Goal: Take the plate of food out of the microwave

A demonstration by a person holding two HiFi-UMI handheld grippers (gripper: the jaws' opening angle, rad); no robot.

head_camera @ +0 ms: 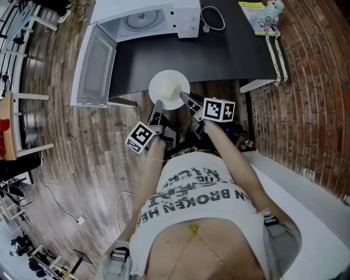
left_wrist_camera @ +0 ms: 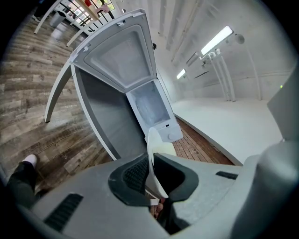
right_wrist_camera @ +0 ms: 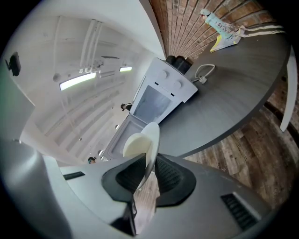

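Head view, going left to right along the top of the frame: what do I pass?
Open white microwave door → white box-shaped microwave body → looped white cable → flat yellow booklet → red brick wall.

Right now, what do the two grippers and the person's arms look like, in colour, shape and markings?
Both the left gripper and the right gripper have smooth grey bodies and black ribbed pads. Each carries a white cube with black square markers. The person wears a white T-shirt with dark lettering; the forearms are bare.
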